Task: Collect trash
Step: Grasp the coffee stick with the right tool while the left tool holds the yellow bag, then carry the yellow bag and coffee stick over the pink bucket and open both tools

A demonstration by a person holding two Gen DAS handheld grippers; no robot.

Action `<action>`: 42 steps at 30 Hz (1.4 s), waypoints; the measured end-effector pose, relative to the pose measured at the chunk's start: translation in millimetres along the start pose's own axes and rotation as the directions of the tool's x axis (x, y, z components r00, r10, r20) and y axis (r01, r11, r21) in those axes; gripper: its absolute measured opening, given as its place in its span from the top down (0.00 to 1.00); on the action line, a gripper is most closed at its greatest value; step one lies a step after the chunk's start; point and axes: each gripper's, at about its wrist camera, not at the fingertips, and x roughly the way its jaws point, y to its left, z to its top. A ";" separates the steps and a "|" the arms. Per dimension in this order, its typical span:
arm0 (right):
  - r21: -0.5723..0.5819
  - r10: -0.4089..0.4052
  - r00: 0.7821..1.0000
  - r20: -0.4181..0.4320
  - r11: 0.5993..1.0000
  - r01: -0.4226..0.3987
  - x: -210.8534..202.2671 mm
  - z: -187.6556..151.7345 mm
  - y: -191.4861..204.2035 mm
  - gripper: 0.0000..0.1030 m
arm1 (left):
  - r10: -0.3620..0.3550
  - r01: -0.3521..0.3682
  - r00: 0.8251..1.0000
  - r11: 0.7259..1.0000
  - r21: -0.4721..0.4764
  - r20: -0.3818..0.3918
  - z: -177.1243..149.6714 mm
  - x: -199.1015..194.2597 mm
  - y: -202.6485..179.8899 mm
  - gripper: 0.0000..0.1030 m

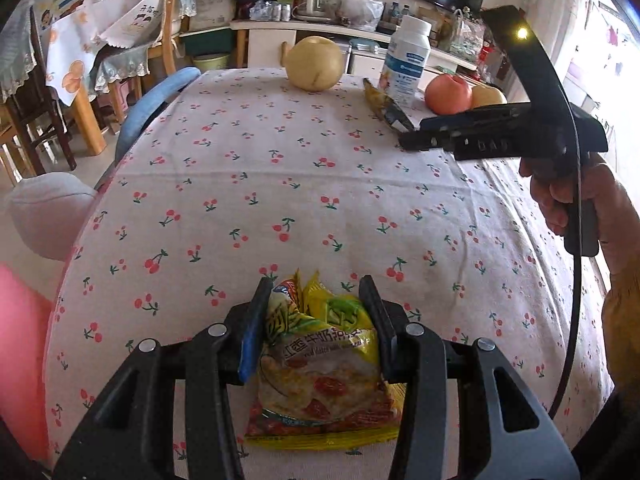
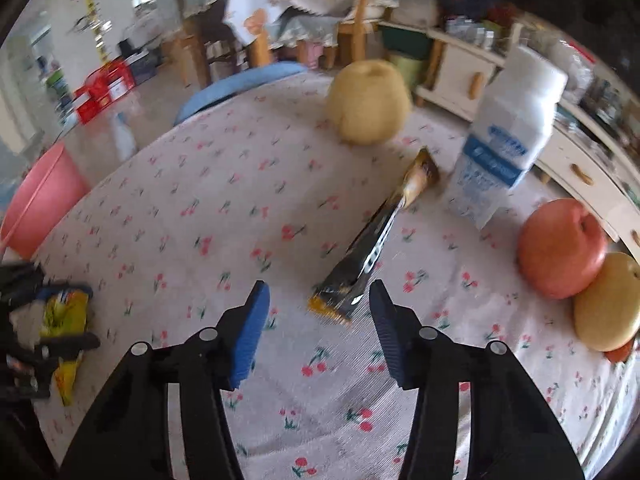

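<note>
Two wrappers on a cherry-print table, one gripped, one loose.

The left gripper [image 1: 316, 300] clamps its fingers on the yellow packet [image 1: 320, 372] near the table's [image 1: 240, 184] near edge; the right gripper [image 2: 318, 304] stands open, fingers either side of the dark wrapper's [image 2: 368, 248] near end (not touching). The middle is bare cloth; a pear [image 2: 368, 102], bottle [image 2: 508, 140] and apple [image 2: 560, 248] crowd the far side. A pink bin [image 2: 36, 208] sits past the left edge.

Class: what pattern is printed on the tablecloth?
Small red cherries on white tablecloth; left wrist view shows it best.
</note>
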 end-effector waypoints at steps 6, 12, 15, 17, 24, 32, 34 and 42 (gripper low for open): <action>0.139 -0.100 0.993 0.064 0.986 0.090 4.8 6.0 -6.2 0.33 | 0.029 -0.029 1.000 0.999 0.017 0.009 -1.4 1.7 -3.1 0.50; 0.171 -0.157 0.986 0.063 0.975 0.144 23.3 4.3 -5.5 0.66 | 0.041 -0.042 0.999 0.998 0.043 0.016 -3.3 3.0 -9.0 0.42; 0.168 -0.186 0.979 0.084 0.971 0.170 20.5 5.2 -4.3 0.78 | 0.038 -0.039 0.999 0.998 0.040 0.017 -3.3 2.9 -9.4 0.42; 0.167 -0.178 0.981 0.078 0.972 0.163 21.5 3.8 -3.7 0.82 | 0.029 -0.029 0.999 0.999 0.029 0.020 -3.3 2.5 -8.7 0.42; 0.170 -0.171 0.981 0.096 0.974 0.153 10.4 -5.3 9.6 0.83 | 0.013 -0.013 0.999 1.000 -0.016 0.032 -2.7 0.0 0.2 0.54; 0.164 -0.156 0.983 0.094 0.977 0.139 -16.4 -31.1 37.4 0.83 | -0.015 0.017 0.999 0.999 -0.044 0.040 -2.9 -2.1 5.5 0.56; 0.182 -0.149 0.985 0.089 0.975 0.131 -21.9 -38.4 40.4 0.83 | -0.023 0.025 0.999 0.998 -0.054 0.041 -3.5 -2.3 6.9 0.57; 0.263 -0.118 0.989 0.090 0.960 0.091 -50.8 -72.4 61.2 0.83 | -0.069 0.074 0.995 0.994 -0.077 0.066 -1.2 -8.2 6.3 0.57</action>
